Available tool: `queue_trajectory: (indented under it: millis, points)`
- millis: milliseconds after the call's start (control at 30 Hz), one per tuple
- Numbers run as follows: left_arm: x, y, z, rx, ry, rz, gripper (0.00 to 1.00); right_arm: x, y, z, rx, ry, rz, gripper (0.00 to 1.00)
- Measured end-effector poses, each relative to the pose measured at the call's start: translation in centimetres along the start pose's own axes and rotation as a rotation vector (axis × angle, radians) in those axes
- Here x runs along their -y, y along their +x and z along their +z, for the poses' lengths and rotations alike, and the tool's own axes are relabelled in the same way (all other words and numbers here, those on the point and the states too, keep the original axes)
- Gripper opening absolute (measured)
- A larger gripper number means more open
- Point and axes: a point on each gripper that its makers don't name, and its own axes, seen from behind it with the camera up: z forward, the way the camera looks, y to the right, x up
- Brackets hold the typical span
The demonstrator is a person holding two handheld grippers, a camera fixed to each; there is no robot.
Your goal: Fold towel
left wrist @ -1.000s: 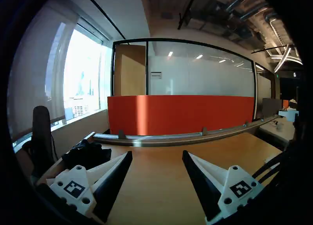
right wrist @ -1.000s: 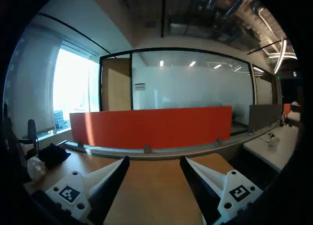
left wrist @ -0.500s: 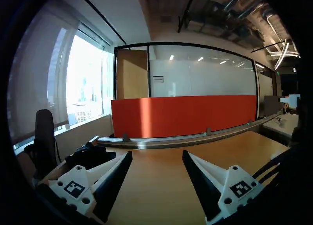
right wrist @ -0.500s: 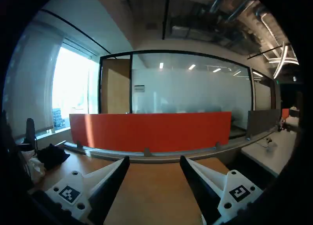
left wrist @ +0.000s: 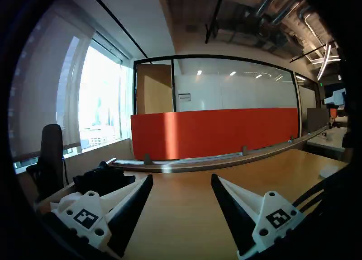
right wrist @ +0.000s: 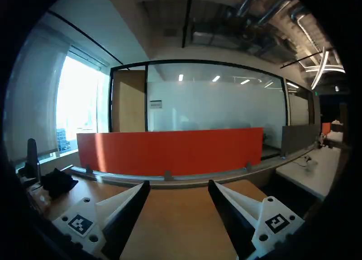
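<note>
Left gripper view: the left gripper (left wrist: 181, 176) points at the orange partition (left wrist: 212, 131) from the near side, well short of it, over a wooden desk (left wrist: 181, 228).
Left gripper state: jaws spread wide with bare desk between them; it holds nothing.
Right gripper view: the right gripper (right wrist: 178, 182) also faces the orange partition (right wrist: 172, 149) from the near side, over the same kind of desk (right wrist: 176, 228).
Right gripper state: jaws equally wide apart, gripping nothing.
Fingers: two per gripper, four in all; the fingers (left wrist: 131, 205) are pointed wedges, white hard plastic outside, matt black on the inner faces.
Markers: one square black-and-white marker (left wrist: 86, 218) on each finger base, four in all.
Partition: one long, smooth, flat panel, lit brighter near its left end.
Rail: one shiny metal rail (left wrist: 203, 159) along the foot of the partition.
Desk surface: smooth, warm-toned wood grain.
Possible towel: one dark cloth heap (left wrist: 102, 178), soft and crumpled, lies on the desk on the near side of the partition, by its left end; whether it is the towel cannot be told.
Heap and left gripper: just beyond the left finger, outside the jaws, not touching.
Heap and right gripper: the dark cloth heap (right wrist: 56, 182) sits well apart from it, far to the left.
</note>
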Motion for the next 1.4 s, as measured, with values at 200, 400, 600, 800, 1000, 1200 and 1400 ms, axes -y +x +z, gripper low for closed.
queue_trajectory:
  millis: [200,400,600,800,1000,1200,1400]
  points:
    - [0.0,-2.4,0.1,-0.017,0.004,0.006,0.95,-0.3,-2.0,0.3,0.005,-0.017,-0.007,1.00]
    - [0.2,-5.2,0.2,-0.019,0.010,-0.006,0.95,-0.4,-4.1,0.6,0.008,-0.027,-0.003,1.00]
    - [0.3,-7.7,0.5,-0.008,0.010,-0.022,0.94,-0.3,-5.9,1.2,0.015,-0.038,-0.018,1.00]
    - [0.0,-9.4,0.5,-0.007,0.007,-0.028,0.95,0.4,-7.2,1.6,0.025,-0.031,-0.033,1.00]
    - [0.4,-10.7,0.4,0.004,0.016,-0.037,0.95,0.7,-7.7,1.8,0.032,-0.029,-0.033,1.00]
    - [0.7,-10.8,0.5,0.003,0.022,-0.054,0.95,0.8,-7.5,1.9,0.032,-0.025,-0.039,1.00]
    - [0.6,-10.7,0.5,-0.001,0.020,-0.051,0.95,0.9,-7.5,2.0,0.030,-0.020,-0.042,1.00]
